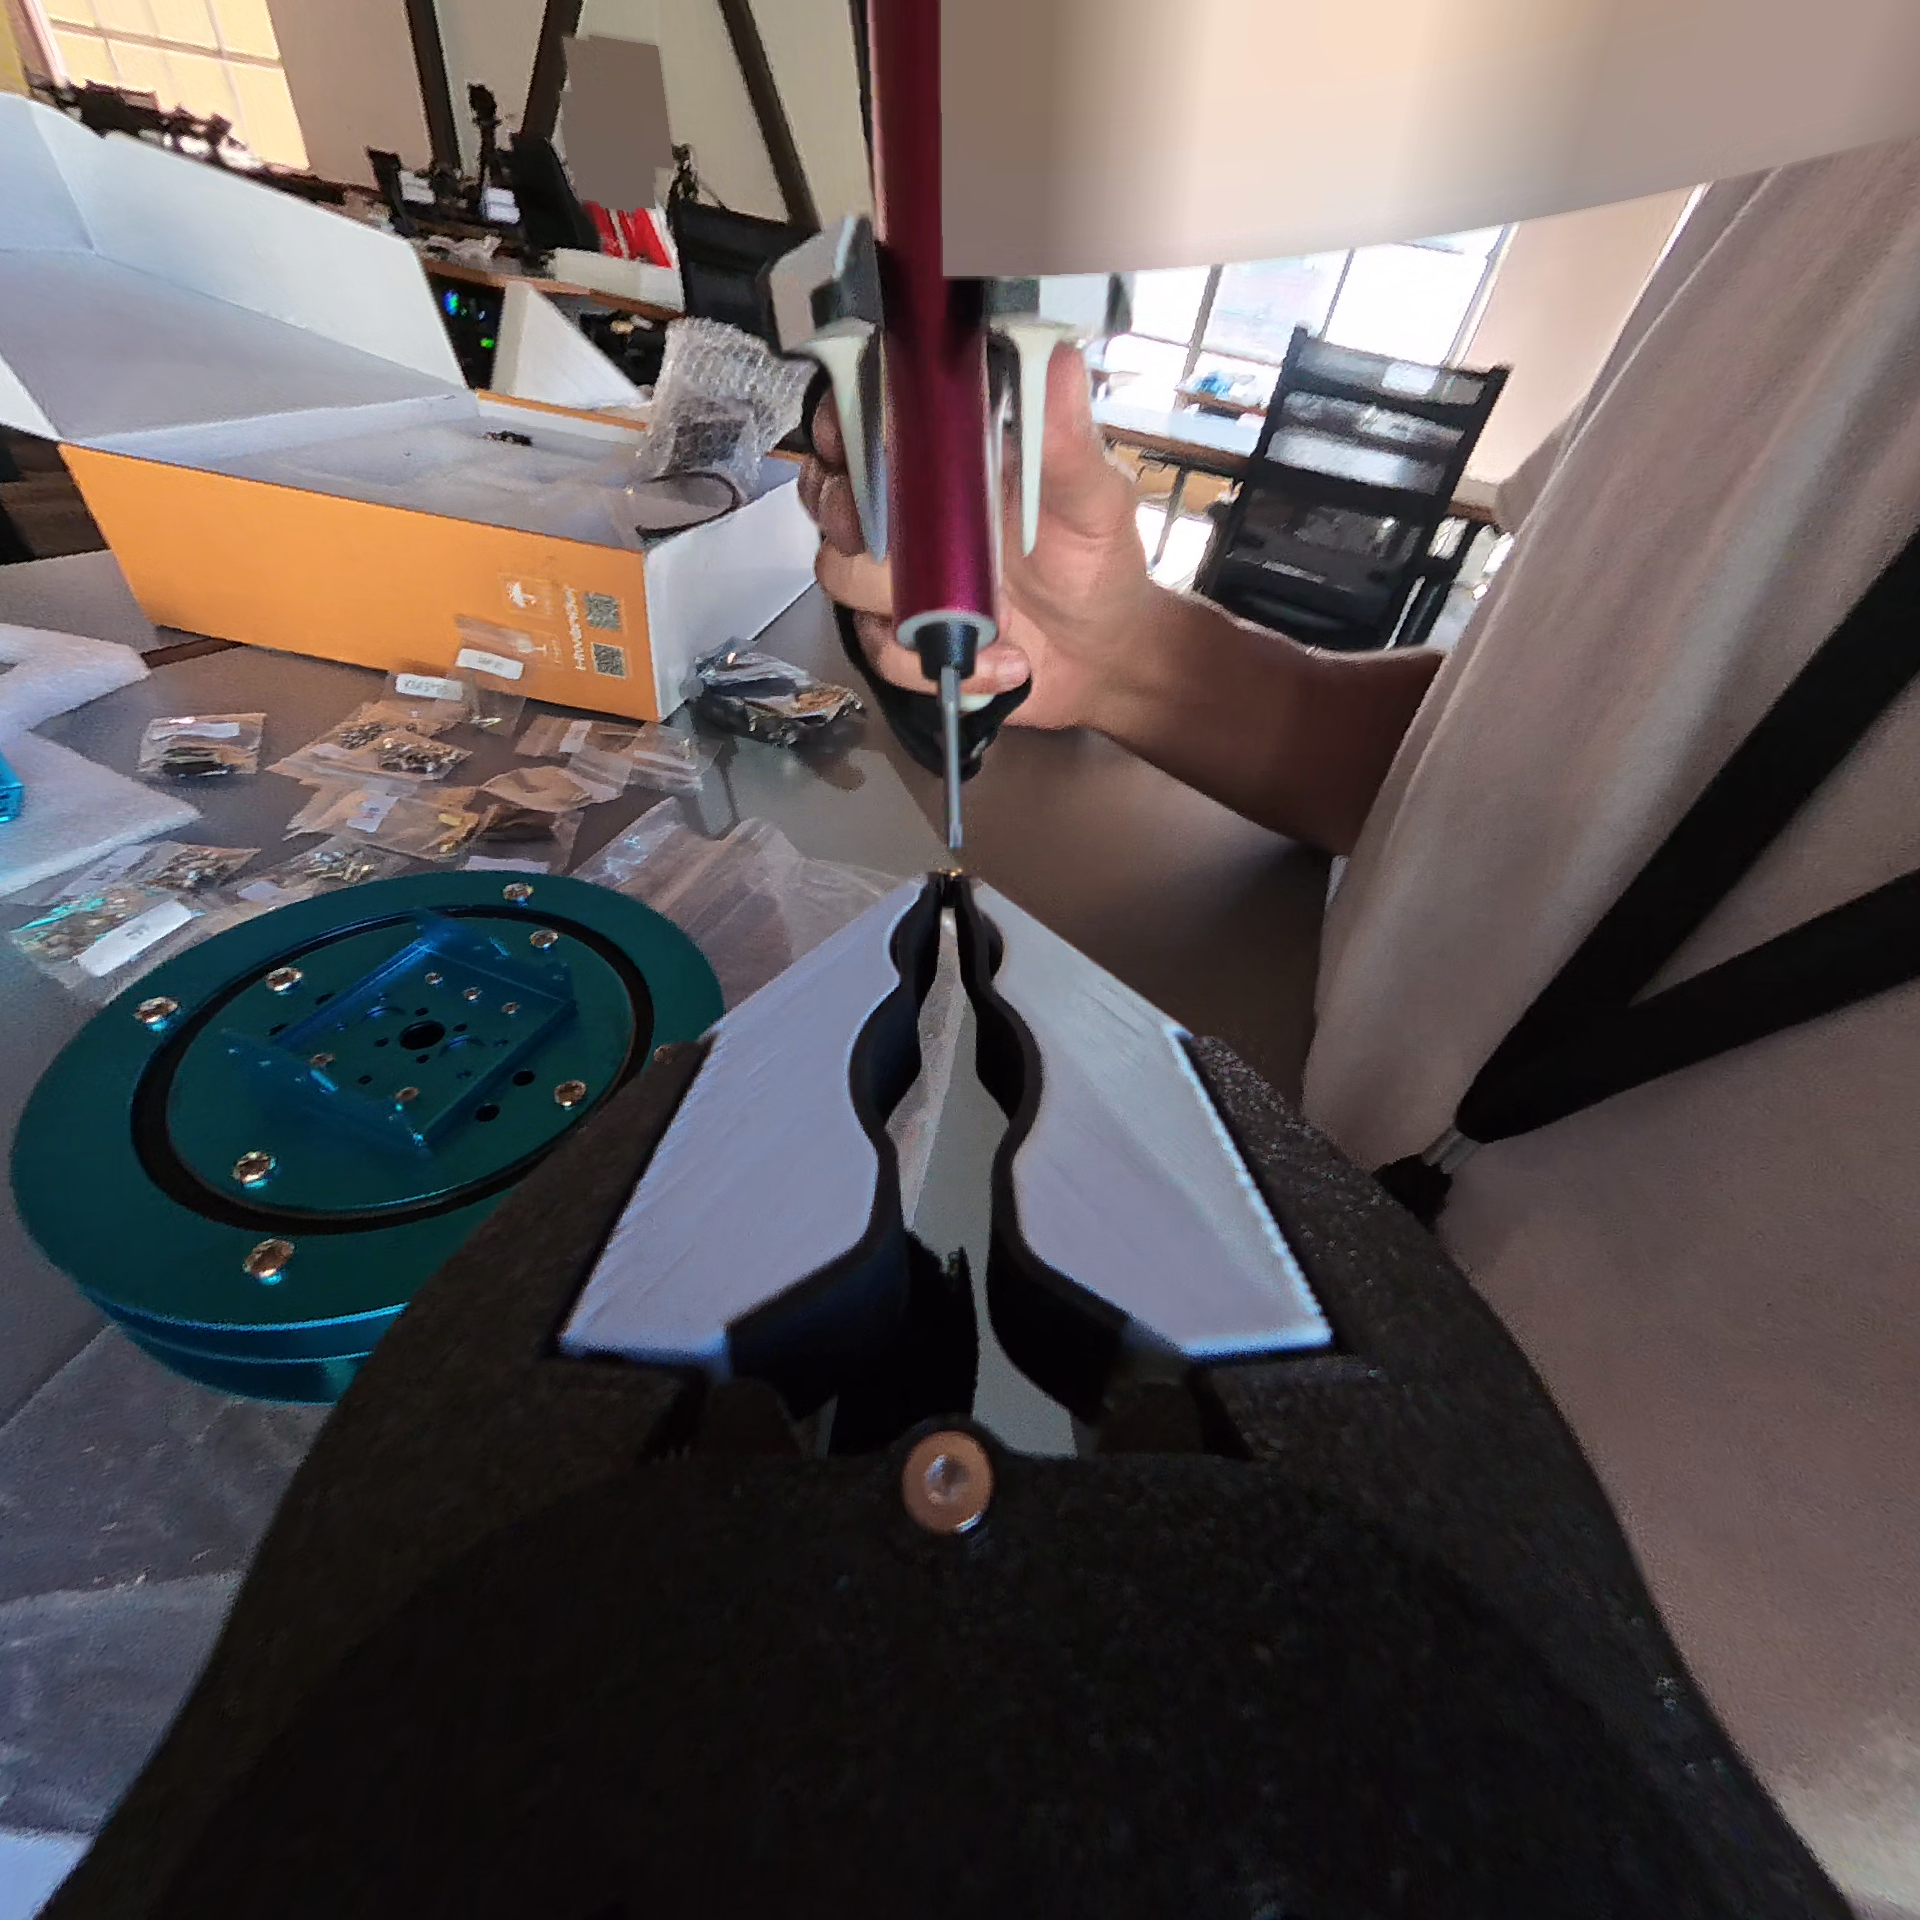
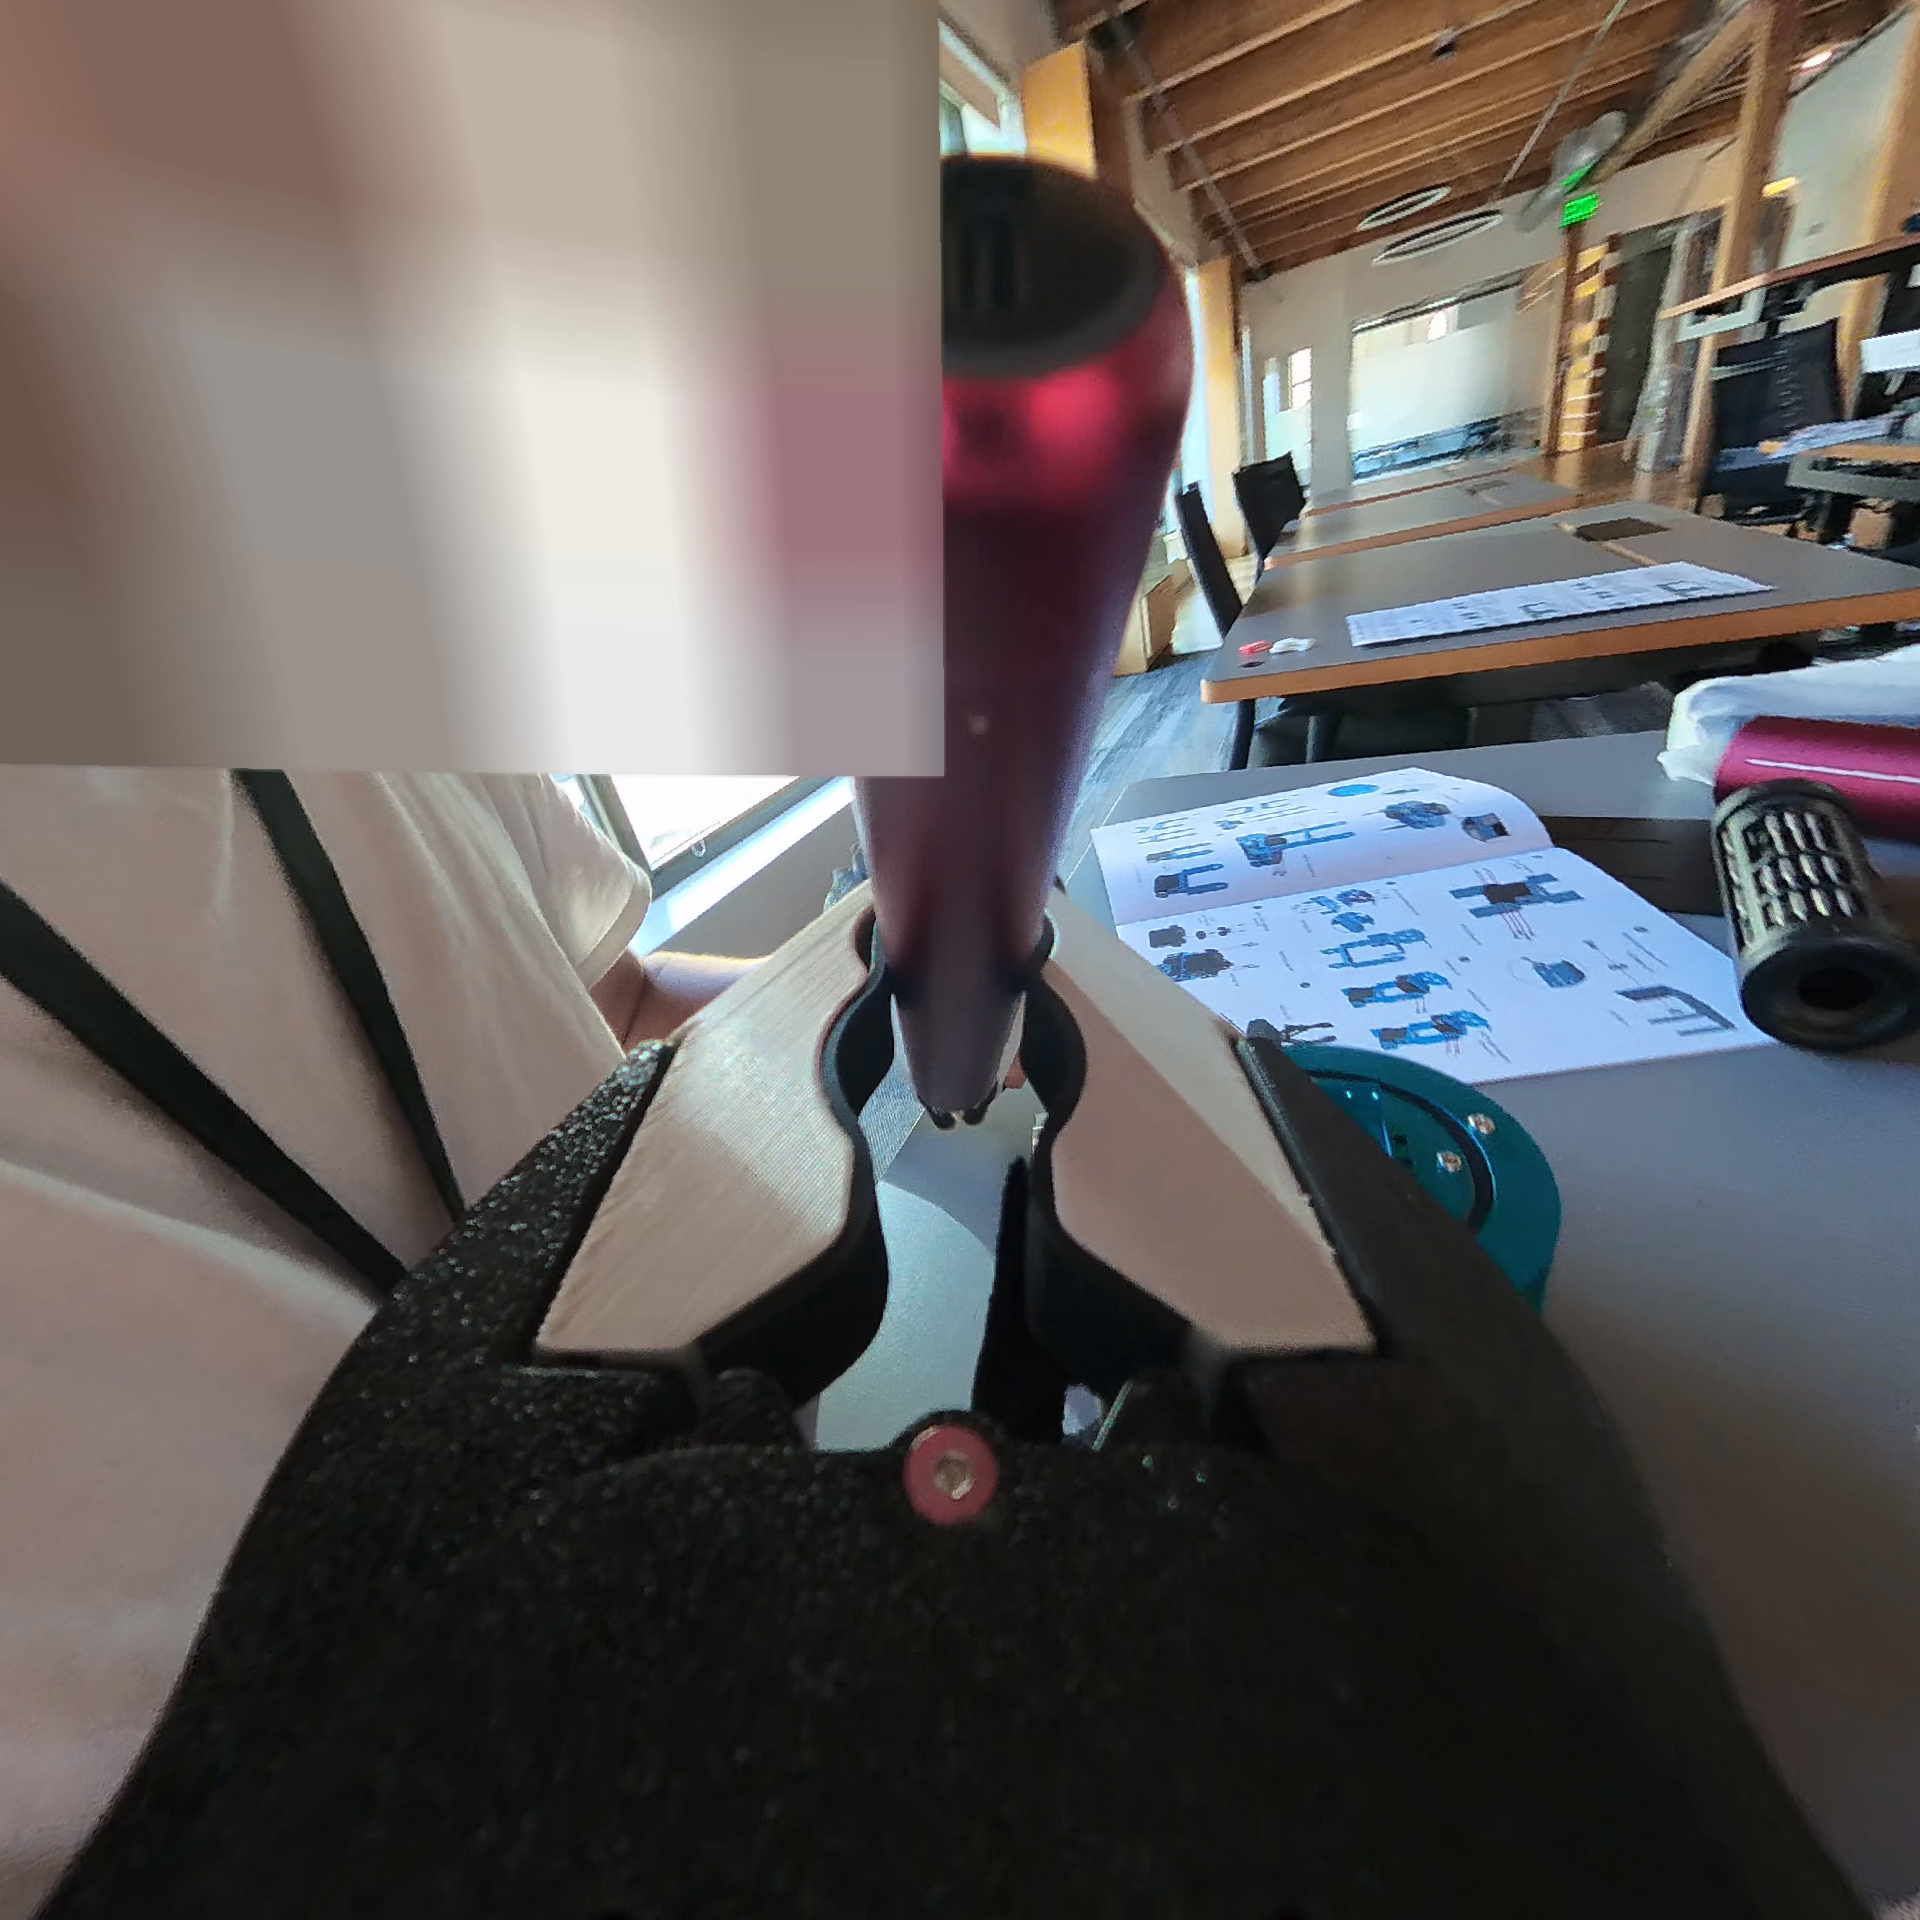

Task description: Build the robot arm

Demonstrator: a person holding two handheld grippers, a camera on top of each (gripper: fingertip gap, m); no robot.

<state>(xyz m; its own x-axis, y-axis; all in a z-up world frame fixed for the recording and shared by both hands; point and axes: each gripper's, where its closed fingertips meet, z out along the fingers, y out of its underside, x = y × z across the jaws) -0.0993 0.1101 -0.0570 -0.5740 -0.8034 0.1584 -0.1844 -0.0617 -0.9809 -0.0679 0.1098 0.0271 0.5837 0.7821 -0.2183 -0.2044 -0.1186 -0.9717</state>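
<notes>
My left gripper (image 1: 951, 888) is shut on a tiny brass screw (image 1: 950, 876) pinched upright at its fingertips. Just above it hangs the thin bit of a dark red screwdriver (image 1: 935, 416), whose tip nearly touches the screw head. My right gripper (image 1: 951, 436), seen from the front in the left wrist view with a hand behind it, is shut on the screwdriver barrel and holds it upright. In the right wrist view the barrel (image 2: 1018, 644) rises between my right gripper's (image 2: 961, 977) fingers. A teal round metal base (image 1: 343, 1122) with a blue bracket (image 1: 410, 1029) lies on the grey table to the left.
Several small bags of screws (image 1: 416, 769) lie behind the base, with an open orange and white box (image 1: 364, 582) beyond. An open instruction booklet (image 2: 1403, 925), a black ribbed cylinder (image 2: 1808, 935) and a red case (image 2: 1829, 769) lie to the right. A person in a pale shirt (image 1: 1662, 831) is close by. The left gripper's tips are roughly 9 cm from the right gripper's.
</notes>
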